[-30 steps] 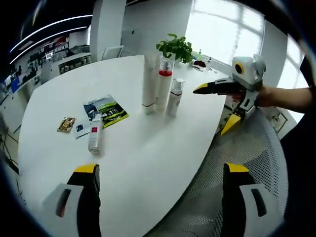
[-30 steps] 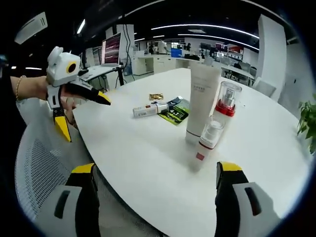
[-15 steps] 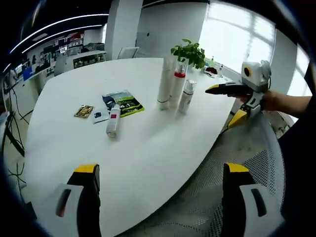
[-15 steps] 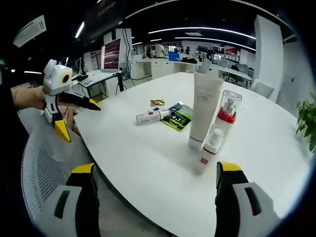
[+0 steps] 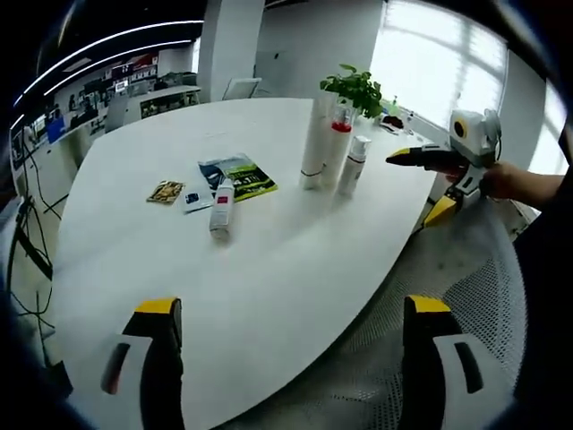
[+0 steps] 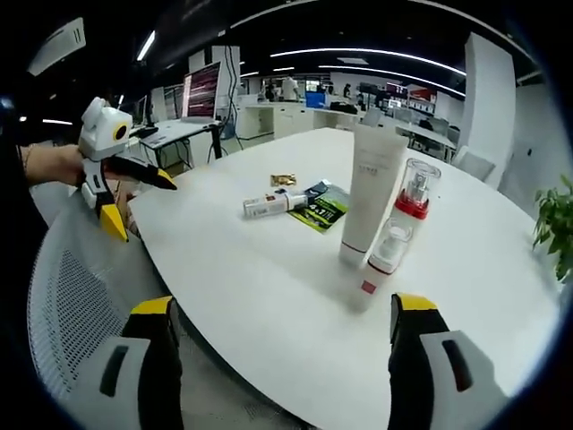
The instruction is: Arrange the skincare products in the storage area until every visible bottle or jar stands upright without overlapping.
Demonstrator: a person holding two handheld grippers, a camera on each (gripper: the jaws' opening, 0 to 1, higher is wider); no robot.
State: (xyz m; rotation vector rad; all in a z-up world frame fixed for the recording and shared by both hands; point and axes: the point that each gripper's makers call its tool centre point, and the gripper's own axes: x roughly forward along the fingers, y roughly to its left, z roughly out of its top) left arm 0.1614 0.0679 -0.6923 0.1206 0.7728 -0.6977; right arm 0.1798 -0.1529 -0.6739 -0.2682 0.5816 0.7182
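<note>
On the white table (image 5: 269, 260) a tall white tube (image 5: 314, 152), a clear pump bottle with a red collar (image 5: 337, 150) and a small white bottle (image 5: 354, 166) stand close together. A white bottle with a red label (image 5: 221, 206) lies on its side to their left. My left gripper (image 5: 293, 305) is open and empty near the table's edge. My right gripper (image 5: 414, 188) hangs open off the table's right edge. In the right gripper view the tube (image 6: 369, 193), pump bottle (image 6: 414, 193) and small bottle (image 6: 380, 264) are ahead of my right gripper (image 6: 283, 305), with the lying bottle (image 6: 269, 204) farther back and my left gripper (image 6: 141, 203) open at left.
A green sachet (image 5: 240, 175) and small packets (image 5: 166, 191) lie beside the lying bottle. A potted plant (image 5: 356, 90) stands at the table's far side. A mesh chair (image 6: 63, 305) sits under my grippers. Office desks and screens are in the background.
Both views have shifted with my hands; the left view has drawn back from the table. The bottles and packets stay where they were. Both grippers stay open.
</note>
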